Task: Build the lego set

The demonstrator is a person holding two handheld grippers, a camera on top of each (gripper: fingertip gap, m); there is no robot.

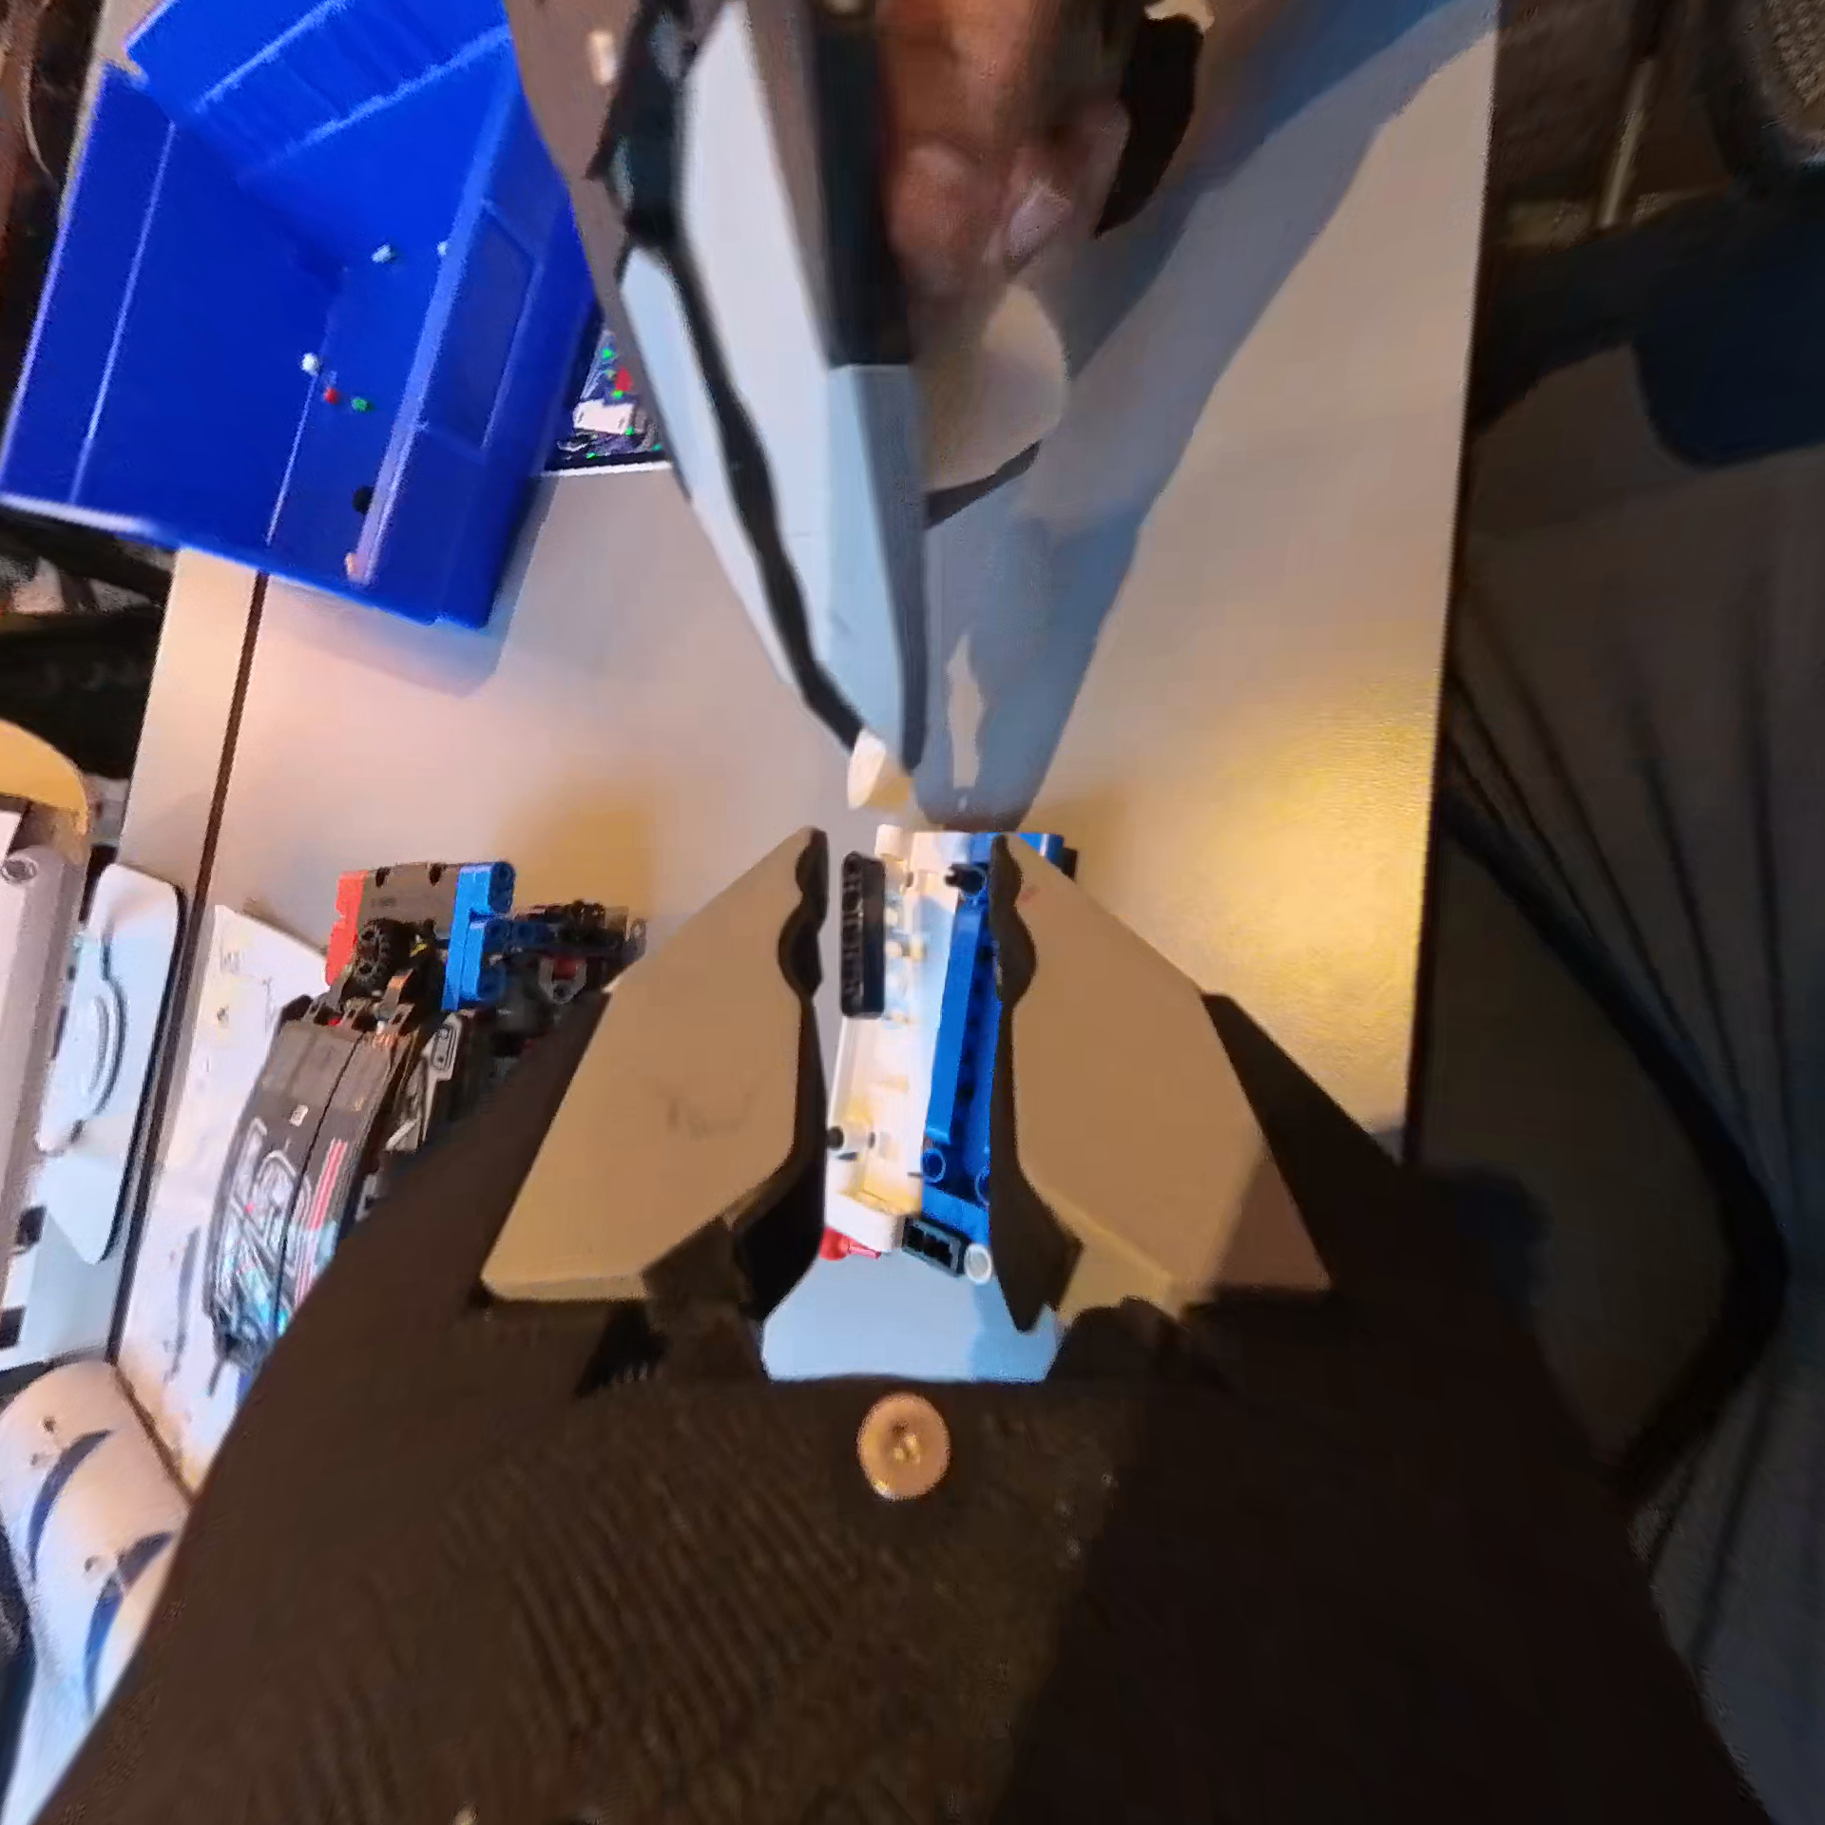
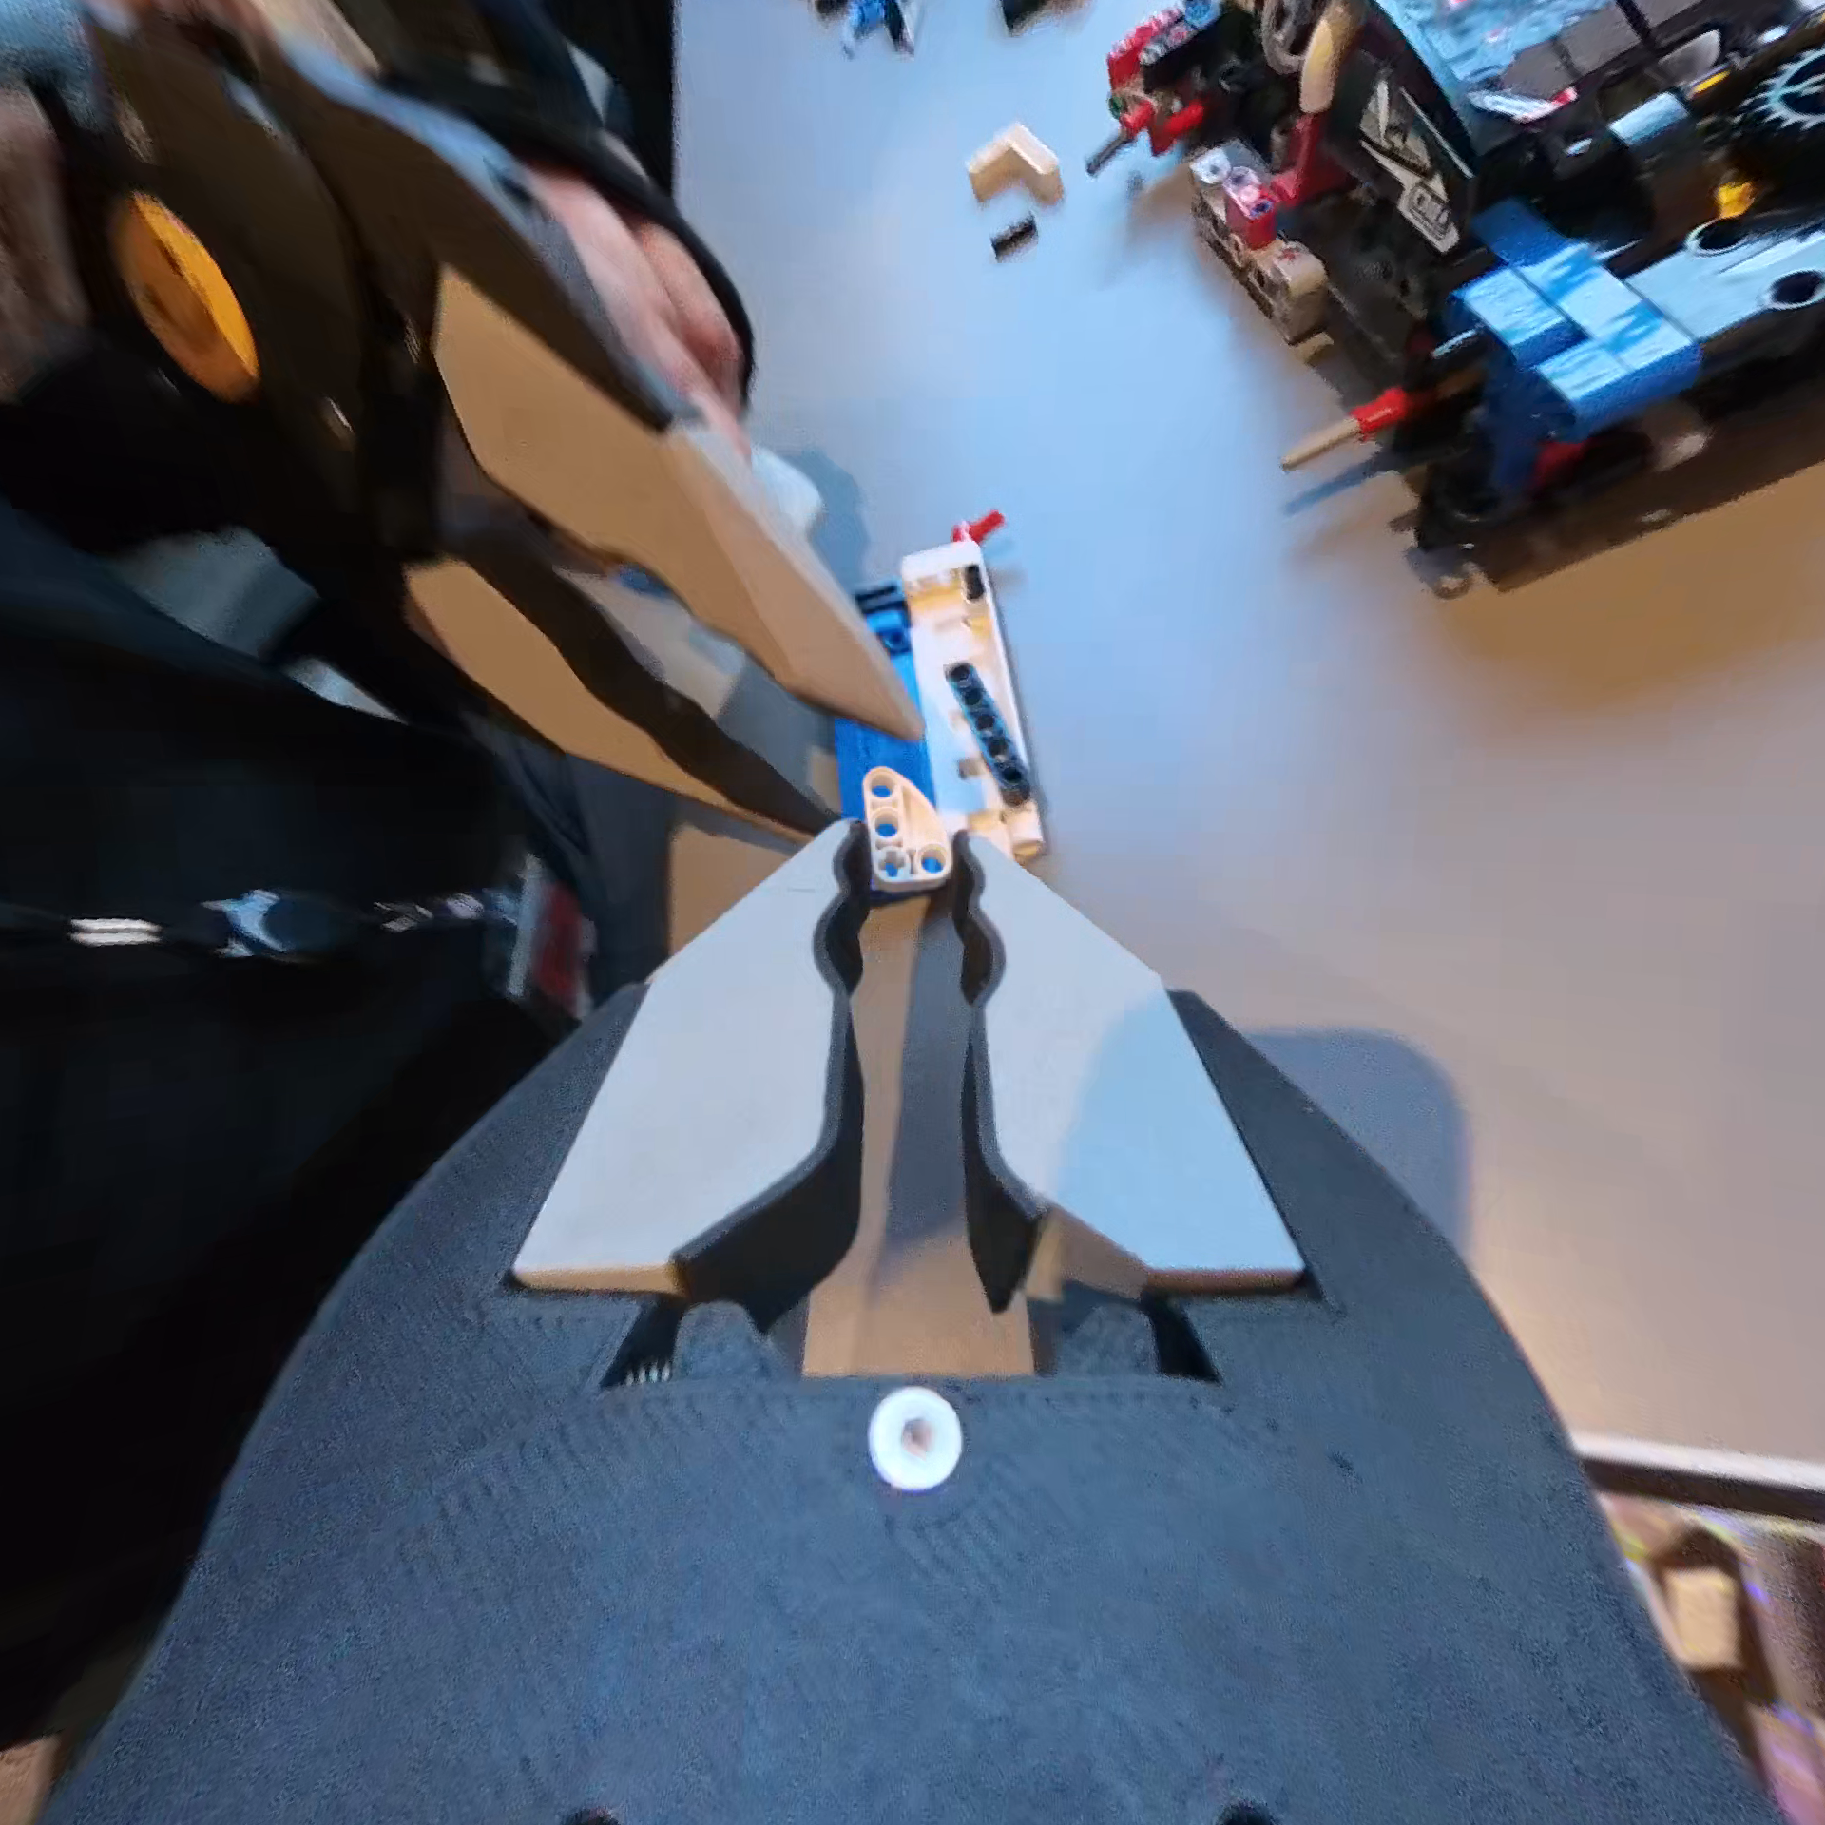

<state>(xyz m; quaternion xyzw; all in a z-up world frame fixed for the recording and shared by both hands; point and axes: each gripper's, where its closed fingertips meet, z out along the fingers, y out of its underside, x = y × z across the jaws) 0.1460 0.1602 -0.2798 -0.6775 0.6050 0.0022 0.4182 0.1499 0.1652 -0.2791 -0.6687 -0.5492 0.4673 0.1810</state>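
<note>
Lego assembly (image 1: pixel 913 1037), white and blue, lies on the table (image 1: pixel 1234 869), pinched between the left gripper (image 1: pixel 904 869) fingers. Right gripper (image 2: pixel 904 844) pinches a small cream bracket (image 2: pixel 904 834) at the assembly's near end. Risk: misaligned holes, so pressing skews or pops the bracket loose.

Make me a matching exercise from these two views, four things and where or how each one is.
Things:
1. small white piece
2. white and blue assembly
3. blue bin
4. tan corner piece

States:
A. lying loose on the table, far from both grippers
B. pinched at the right gripper's tips
C. between the left gripper's jaws
D. at the table's far left corner in the left wrist view

Pairs: 1-B, 2-C, 3-D, 4-A
</note>
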